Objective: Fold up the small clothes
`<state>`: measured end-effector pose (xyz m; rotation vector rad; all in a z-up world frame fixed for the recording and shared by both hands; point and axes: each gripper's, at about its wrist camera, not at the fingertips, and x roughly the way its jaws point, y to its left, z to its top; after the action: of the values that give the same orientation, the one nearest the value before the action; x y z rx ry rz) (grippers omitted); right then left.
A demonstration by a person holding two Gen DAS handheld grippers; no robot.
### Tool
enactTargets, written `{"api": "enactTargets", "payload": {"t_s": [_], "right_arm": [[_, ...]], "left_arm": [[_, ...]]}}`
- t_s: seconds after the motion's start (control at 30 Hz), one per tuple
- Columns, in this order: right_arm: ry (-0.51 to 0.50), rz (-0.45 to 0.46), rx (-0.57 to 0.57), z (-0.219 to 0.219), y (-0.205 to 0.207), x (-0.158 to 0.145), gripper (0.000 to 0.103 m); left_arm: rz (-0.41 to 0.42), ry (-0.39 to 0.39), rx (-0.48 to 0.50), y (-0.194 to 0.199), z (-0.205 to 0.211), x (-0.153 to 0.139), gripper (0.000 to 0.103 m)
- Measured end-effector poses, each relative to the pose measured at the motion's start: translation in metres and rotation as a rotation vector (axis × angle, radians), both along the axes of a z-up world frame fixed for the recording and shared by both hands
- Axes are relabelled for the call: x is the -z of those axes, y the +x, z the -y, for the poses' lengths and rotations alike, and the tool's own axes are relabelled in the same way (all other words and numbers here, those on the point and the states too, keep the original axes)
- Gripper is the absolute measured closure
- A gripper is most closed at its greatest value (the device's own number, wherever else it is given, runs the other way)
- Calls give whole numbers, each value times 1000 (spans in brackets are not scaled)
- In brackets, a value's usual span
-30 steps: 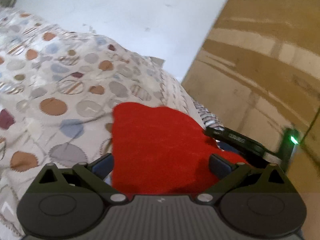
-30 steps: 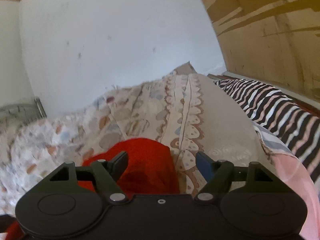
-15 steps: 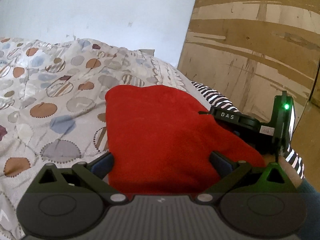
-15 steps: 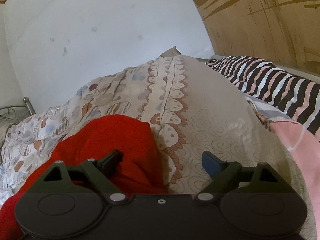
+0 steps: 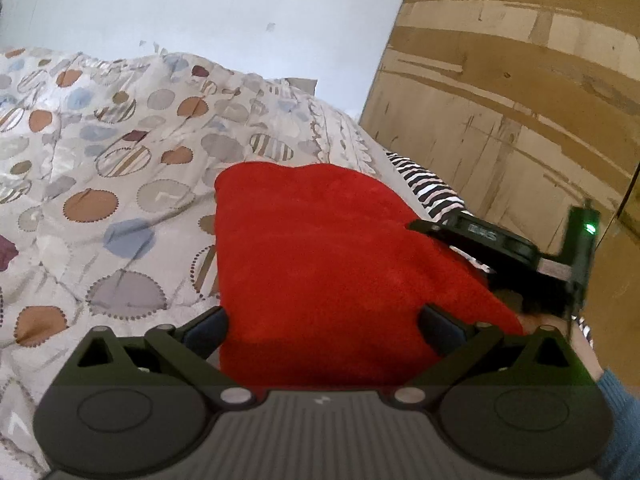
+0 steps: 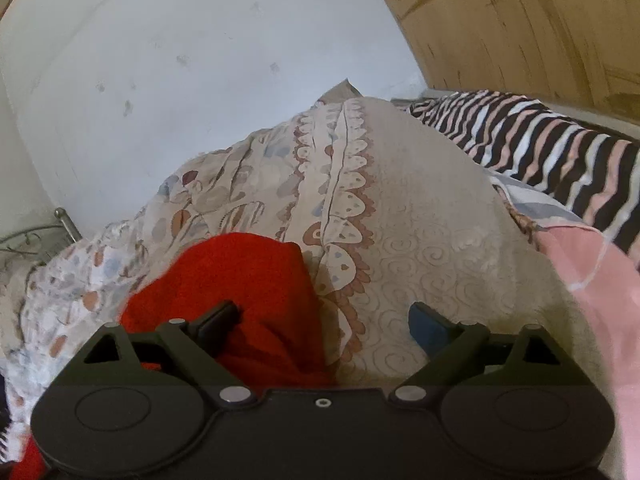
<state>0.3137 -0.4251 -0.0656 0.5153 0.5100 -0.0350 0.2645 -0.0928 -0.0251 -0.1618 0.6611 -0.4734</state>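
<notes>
Soft red fleece garment [image 5: 320,264] spread on circle-patterned quilt [image 5: 104,184], centre frame
Left gripper [image 5: 322,326] jaws apart, straddling near hem
Right gripper [image 6: 322,322] at 3 o'clock, jaws apart over right edge
Probably mid-fold; next likely: pinch both near corners, carry toward 12 o'clock

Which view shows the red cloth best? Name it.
The left wrist view: the red cloth lies broad and nearly whole on the bedspread. The right wrist view shows only one bunched end, partly behind the right tool.
</notes>
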Motion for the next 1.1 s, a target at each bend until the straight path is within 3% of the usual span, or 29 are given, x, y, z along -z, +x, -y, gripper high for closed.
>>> {"api": "enactTargets", "payload": {"t_s": [0.37,0.47,0.6,0.73,0.83,0.93,1.1], "right_arm": [[8,142,-187,-34,-71,-42,1],[-19,144,-220,-43,-80,-37,1],[-77,55,-147,-45,-85,-15,1],[-47,128,-145,-40,-99,-6,1],[42,234,-153,-27,-102,-7,1],[190,262,-122,-6,-89,-3,0],[307,174,-63,15,-45,-3,1]], "left_arm": [[36,-134,-119,-14,-50,-21,1],[-1,-130,-140,-6,-56,-18,1],[-36,-125,-144,2,-58,-12,1],[-74,-180,-125,17,-60,-4,1],[-121,-283,-126,36,-65,0,1],[-153,-345,-138,54,-65,5,1],[-173,-247,-118,69,-48,14,1]]}}
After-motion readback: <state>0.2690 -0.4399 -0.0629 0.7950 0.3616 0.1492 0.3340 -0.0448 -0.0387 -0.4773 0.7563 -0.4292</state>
